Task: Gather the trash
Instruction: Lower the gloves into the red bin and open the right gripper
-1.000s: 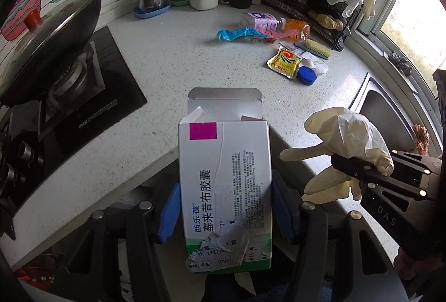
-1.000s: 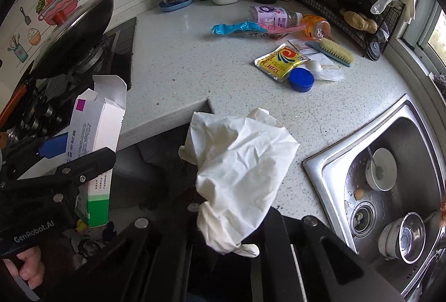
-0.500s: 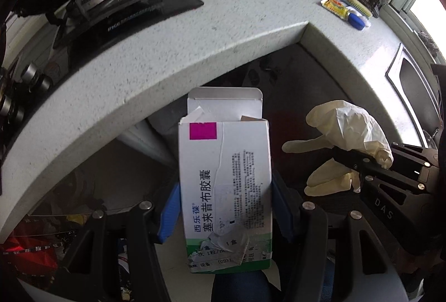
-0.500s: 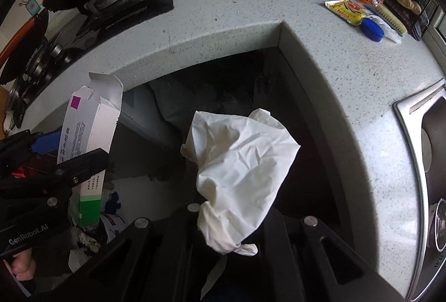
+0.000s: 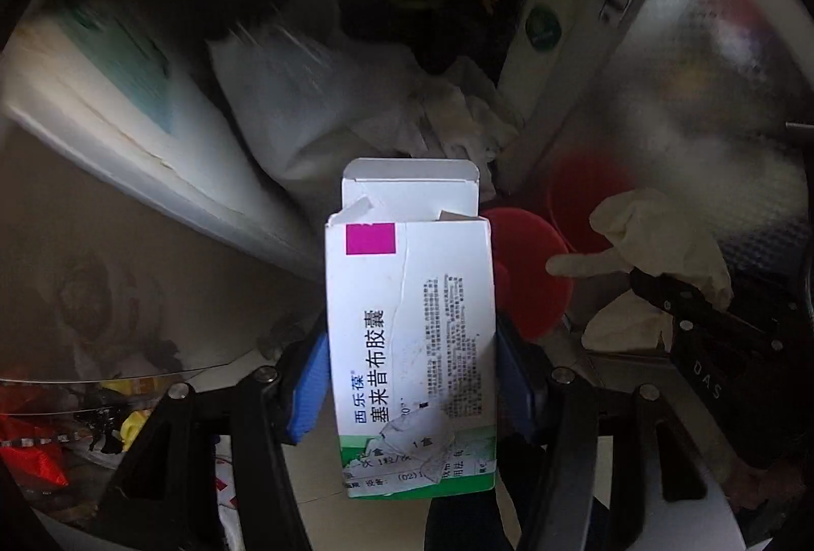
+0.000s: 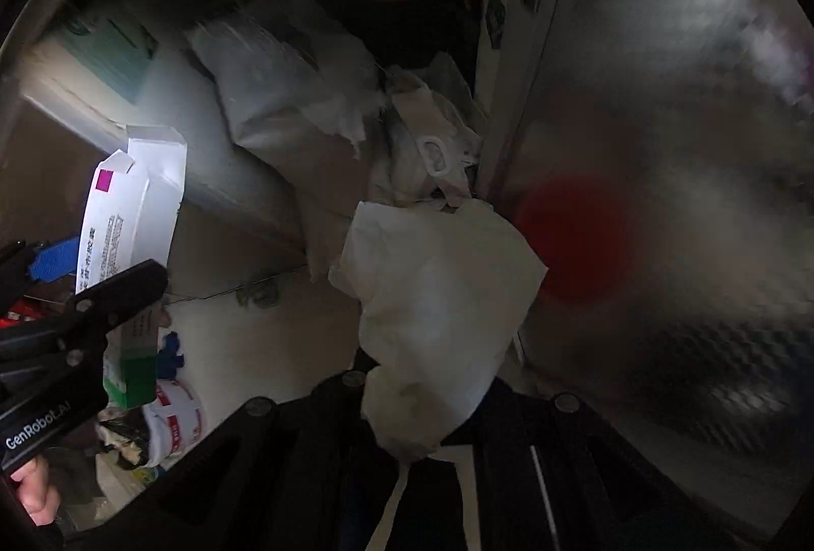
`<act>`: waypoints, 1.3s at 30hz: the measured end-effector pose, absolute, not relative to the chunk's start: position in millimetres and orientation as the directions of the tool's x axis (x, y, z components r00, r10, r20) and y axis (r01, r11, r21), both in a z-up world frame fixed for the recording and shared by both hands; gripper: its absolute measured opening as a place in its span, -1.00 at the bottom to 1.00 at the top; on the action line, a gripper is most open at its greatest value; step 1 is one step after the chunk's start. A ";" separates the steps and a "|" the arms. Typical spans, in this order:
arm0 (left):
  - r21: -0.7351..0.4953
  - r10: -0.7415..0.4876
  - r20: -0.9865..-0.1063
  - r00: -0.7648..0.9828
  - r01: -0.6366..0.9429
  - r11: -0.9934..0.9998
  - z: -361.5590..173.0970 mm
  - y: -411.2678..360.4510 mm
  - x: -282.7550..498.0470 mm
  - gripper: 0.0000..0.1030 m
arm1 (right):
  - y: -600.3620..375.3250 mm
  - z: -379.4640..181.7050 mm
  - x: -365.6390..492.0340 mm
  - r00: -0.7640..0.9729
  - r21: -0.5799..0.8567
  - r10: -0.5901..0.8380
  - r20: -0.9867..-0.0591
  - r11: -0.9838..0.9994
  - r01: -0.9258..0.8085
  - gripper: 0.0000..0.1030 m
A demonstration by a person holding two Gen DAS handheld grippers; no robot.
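Observation:
My left gripper (image 5: pixel 409 378) is shut on a white medicine box (image 5: pixel 407 322) with a magenta square, green base and open top flap. The box also shows at the left of the right wrist view (image 6: pixel 127 220), clamped in the left gripper (image 6: pixel 96 291). My right gripper (image 6: pixel 432 403) is shut on a crumpled cream rubber glove (image 6: pixel 437 296). The glove also shows at the right of the left wrist view (image 5: pixel 656 240). Both grippers point down into a dim space under the counter.
White bags and crumpled plastic (image 5: pixel 356 103) are piled ahead. A red round lid or bucket (image 5: pixel 529 276) sits beside a shiny metal panel (image 6: pixel 661 144) on the right. A large flat white box (image 5: pixel 127 118) leans at left. Trash with red wrappers (image 5: pixel 30 444) lies lower left.
Both grippers have dropped from counter level into the dark space below the counter, each keeping its hold. The countertop, stove and sink have left the view.

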State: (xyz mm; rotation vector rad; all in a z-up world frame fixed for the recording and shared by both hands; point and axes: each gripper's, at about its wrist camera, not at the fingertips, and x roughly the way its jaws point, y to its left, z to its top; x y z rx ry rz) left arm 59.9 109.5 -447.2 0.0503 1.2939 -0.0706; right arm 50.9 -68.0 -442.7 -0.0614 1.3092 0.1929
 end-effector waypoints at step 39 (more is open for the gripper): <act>-0.017 -0.108 -0.977 0.181 0.445 0.896 -581.8 65.4 95.5 0.09 | -103.2 -580.9 53.9 0.230 -0.012 -0.001 -0.973 0.999 -0.045 0.96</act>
